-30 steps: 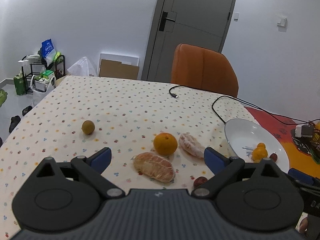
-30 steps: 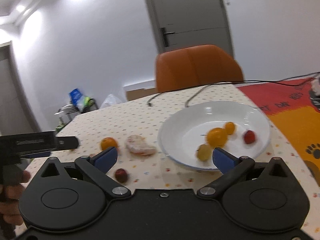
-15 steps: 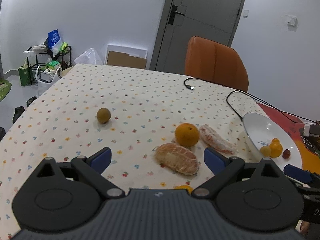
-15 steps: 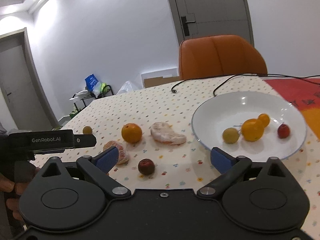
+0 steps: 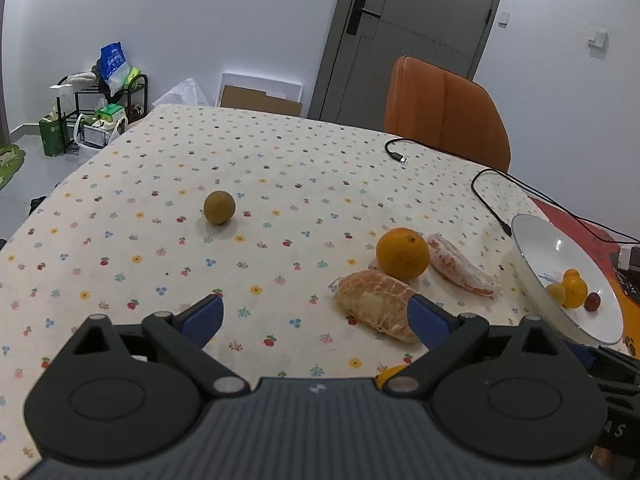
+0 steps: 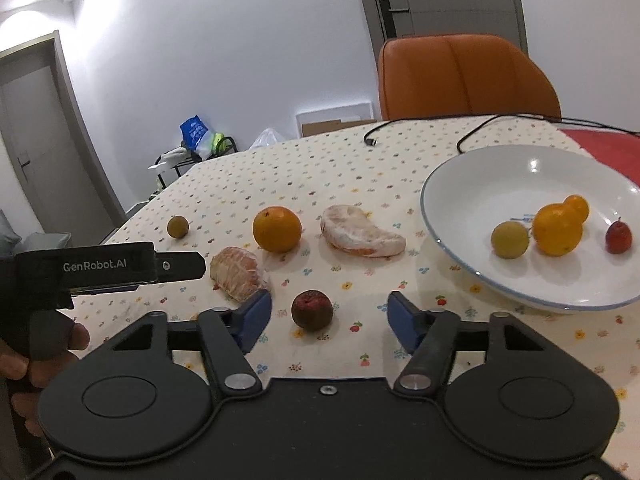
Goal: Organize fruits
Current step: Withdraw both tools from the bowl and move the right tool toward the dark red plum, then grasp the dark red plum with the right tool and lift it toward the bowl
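Note:
On the flowered tablecloth lie a whole orange [image 6: 277, 229], a peeled citrus half [image 6: 239, 268], a peeled curved segment [image 6: 360, 238], a small brown-green fruit [image 6: 177, 227] and a dark red fruit [image 6: 312, 309]. My right gripper [image 6: 330, 318] is open, its blue fingers on either side of the dark red fruit without touching it. The white plate [image 6: 520, 168] holds several small fruits. My left gripper [image 5: 316, 318] is open over bare cloth. The peeled half [image 5: 374, 310] lies just by its right finger, with the orange [image 5: 402, 254] and plate [image 5: 552, 248] to the right.
A black cable [image 5: 492, 184] snakes across the far right of the table. An orange chair [image 5: 444, 112] stands behind it. A red mat [image 6: 608, 148] lies past the plate. A person's hand [image 6: 40, 360] holds the left gripper's handle at the left.
My right gripper has come down and forward onto the dark red fruit, and its fingers have narrowed around it. The left gripper's view has swung left, shifting the fruits rightward.

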Demonstrator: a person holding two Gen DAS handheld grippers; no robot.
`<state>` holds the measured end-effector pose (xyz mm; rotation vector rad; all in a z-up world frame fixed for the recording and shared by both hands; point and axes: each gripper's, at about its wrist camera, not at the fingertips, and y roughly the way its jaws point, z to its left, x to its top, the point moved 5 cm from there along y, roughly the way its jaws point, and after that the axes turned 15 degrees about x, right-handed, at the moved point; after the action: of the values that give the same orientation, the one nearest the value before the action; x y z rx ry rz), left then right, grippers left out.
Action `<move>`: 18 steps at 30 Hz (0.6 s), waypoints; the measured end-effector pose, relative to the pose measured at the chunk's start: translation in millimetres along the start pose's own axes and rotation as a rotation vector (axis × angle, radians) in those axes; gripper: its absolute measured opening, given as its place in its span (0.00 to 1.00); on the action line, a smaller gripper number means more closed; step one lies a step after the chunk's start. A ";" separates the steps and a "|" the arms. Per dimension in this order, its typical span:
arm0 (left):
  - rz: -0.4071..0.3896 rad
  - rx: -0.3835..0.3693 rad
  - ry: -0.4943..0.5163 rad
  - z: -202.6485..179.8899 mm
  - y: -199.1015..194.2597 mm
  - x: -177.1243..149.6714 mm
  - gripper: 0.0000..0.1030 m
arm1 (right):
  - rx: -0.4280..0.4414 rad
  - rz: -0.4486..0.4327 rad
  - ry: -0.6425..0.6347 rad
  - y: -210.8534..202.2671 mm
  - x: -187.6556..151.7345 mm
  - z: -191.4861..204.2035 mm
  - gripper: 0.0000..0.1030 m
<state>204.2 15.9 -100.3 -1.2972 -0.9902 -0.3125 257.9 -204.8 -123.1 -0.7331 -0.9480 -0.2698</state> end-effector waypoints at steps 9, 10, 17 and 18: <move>0.009 0.001 0.038 -5.6 7.7 6.7 0.94 | 0.021 0.023 0.002 19.2 1.1 -2.7 0.29; 0.004 0.006 0.039 -5.6 8.2 8.5 0.94 | 0.030 0.028 0.008 20.0 2.4 -3.3 0.25; 0.018 -0.019 0.053 -17.1 12.9 4.4 0.94 | 0.066 0.012 0.038 12.5 4.9 -5.5 0.23; 0.020 -0.023 0.058 -19.5 13.6 3.5 0.94 | 0.064 0.007 0.037 11.0 5.4 -5.7 0.23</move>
<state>224.1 3.5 -105.6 -1.3109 -0.9265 -0.3445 270.3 -200.1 -125.7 -0.6708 -0.9144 -0.2449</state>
